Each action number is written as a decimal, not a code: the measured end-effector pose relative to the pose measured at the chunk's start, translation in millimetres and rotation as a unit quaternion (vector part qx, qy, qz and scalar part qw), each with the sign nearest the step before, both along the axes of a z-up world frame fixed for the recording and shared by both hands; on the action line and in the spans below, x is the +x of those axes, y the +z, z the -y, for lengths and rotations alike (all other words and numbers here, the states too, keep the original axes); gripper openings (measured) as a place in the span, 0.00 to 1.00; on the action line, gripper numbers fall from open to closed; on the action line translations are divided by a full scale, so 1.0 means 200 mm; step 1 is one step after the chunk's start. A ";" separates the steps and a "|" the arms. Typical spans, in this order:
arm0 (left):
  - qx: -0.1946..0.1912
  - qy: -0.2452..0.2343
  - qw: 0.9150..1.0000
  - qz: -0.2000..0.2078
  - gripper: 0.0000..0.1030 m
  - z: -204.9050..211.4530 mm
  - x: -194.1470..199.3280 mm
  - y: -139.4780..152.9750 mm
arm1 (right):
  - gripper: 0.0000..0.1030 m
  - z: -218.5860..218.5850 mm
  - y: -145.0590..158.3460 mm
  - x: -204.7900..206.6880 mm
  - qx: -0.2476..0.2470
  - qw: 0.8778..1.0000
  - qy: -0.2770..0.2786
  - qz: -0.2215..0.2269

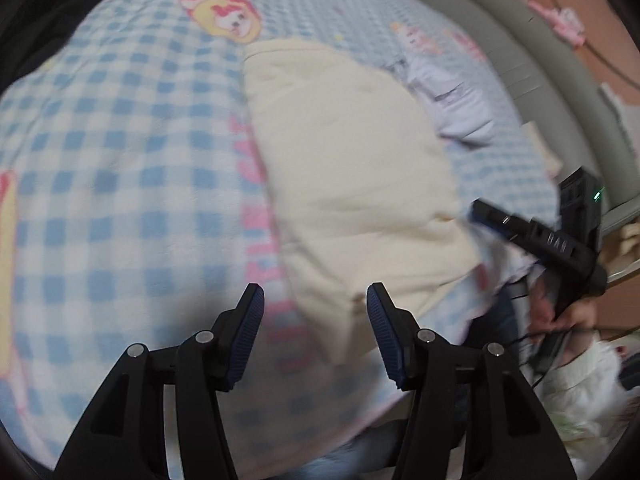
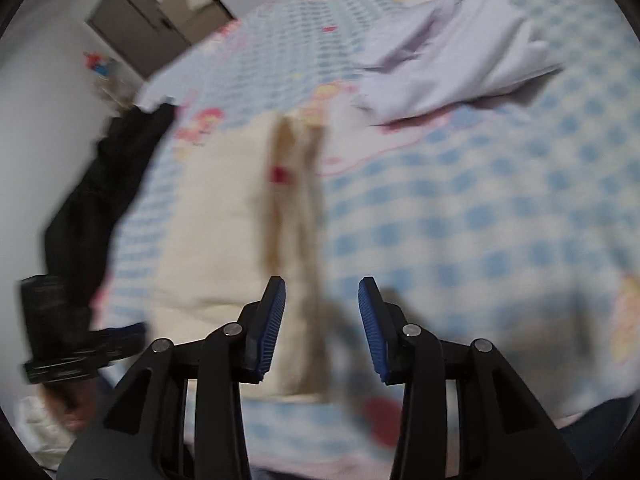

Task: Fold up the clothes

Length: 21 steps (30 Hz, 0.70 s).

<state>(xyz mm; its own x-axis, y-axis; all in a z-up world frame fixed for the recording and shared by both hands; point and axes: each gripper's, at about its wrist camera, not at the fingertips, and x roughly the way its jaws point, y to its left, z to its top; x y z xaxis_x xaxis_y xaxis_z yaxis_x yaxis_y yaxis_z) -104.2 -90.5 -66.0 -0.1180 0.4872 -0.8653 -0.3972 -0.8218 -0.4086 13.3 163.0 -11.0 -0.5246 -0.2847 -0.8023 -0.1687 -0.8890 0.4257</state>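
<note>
A cream garment (image 1: 352, 168) lies folded lengthwise on the blue checked blanket (image 1: 120, 140). In the right wrist view the same cream garment (image 2: 224, 224) shows a brown strip and a small red mark along its right side. My left gripper (image 1: 315, 304) hovers open just above the garment's near corner, holding nothing. My right gripper (image 2: 322, 298) is open too, above the garment's near right edge, with nothing between its fingers. The right gripper (image 1: 532, 228) also shows at the garment's right side in the left wrist view. The image is blurred by motion.
A folded pale lilac garment (image 2: 460, 60) lies farther back on the blanket (image 2: 480, 220). A black garment (image 2: 104, 184) hangs off the bed's left edge. A grey padded headboard (image 1: 520, 52) runs along the right. A grey cabinet (image 2: 136, 28) stands against the far wall.
</note>
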 end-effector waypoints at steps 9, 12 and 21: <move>0.013 -0.016 1.000 0.023 0.57 0.00 0.02 -0.04 | 0.43 0.07 -0.11 0.05 0.060 0.997 0.005 0.051; 0.028 -0.047 0.998 0.016 0.55 0.05 0.04 0.01 | 0.43 0.07 -0.10 0.08 0.084 0.995 0.005 0.051; 0.050 -0.011 0.998 0.021 0.55 0.00 -0.16 0.02 | 0.51 0.08 -0.08 -0.09 -0.001 0.999 0.015 0.040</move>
<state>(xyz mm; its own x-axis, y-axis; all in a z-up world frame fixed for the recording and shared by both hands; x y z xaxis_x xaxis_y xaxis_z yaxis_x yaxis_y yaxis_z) -135.6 -90.0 -61.3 -0.0709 0.5743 -0.8156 -0.3956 -0.7668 -0.5055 -5.1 146.6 -26.3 -0.4505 -0.3021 -0.8401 -0.1745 -0.8931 0.4147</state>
